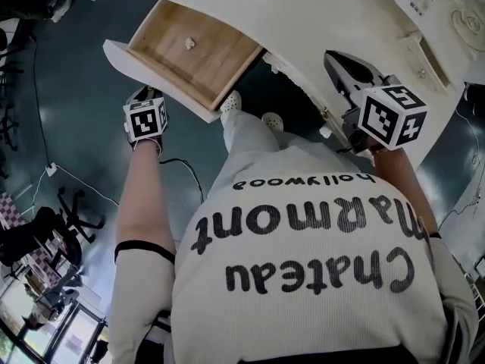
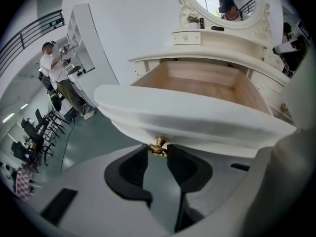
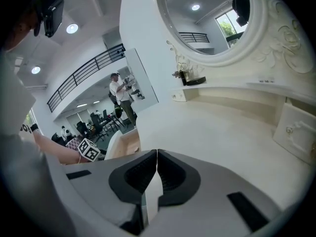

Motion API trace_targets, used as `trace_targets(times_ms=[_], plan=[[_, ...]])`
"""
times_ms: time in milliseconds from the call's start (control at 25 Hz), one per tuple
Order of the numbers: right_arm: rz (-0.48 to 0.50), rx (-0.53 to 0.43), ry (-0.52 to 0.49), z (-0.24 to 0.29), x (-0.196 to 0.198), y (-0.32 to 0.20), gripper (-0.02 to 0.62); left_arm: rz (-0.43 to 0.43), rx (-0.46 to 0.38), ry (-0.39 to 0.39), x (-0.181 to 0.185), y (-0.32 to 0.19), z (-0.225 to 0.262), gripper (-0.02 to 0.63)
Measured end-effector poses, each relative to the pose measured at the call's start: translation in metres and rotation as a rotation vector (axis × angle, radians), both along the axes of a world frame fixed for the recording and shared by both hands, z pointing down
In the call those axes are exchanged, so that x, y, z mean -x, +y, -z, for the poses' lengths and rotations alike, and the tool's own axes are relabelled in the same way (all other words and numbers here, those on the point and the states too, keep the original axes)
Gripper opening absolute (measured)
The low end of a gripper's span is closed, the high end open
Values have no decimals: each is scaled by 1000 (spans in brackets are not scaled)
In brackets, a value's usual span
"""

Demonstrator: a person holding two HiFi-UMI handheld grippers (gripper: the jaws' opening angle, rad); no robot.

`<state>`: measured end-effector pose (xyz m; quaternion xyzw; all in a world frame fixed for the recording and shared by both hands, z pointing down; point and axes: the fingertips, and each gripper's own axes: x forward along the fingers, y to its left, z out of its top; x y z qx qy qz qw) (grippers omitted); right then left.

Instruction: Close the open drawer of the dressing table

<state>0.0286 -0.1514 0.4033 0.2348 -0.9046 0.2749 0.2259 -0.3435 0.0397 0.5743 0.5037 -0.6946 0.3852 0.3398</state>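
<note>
At the front of the dressing table (image 3: 222,127), the drawer (image 1: 212,59) stands pulled well out, its wooden bottom showing and a small white scrap (image 1: 189,43) lying inside. The left tongs (image 2: 158,150) pinch the little brass knob (image 2: 158,145) under the drawer's front lip. To my eye that hold is slight: the knob is small and rounded, so a push that is off-line could let the tips slide off, or skew the drawer so it jams on its runners. A hard shove might slam it. The left arm is stretched nearly straight toward the front, with the tongs angled down. The right tongs (image 3: 156,156) are pressed together, empty, held over the table top.
</note>
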Motion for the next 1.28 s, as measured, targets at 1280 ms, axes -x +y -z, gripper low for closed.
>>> trace_targets(times_ms=[1280], plan=[[-127, 36, -77, 14, 18, -40, 28, -15, -15, 108, -15, -42, -3, 129]])
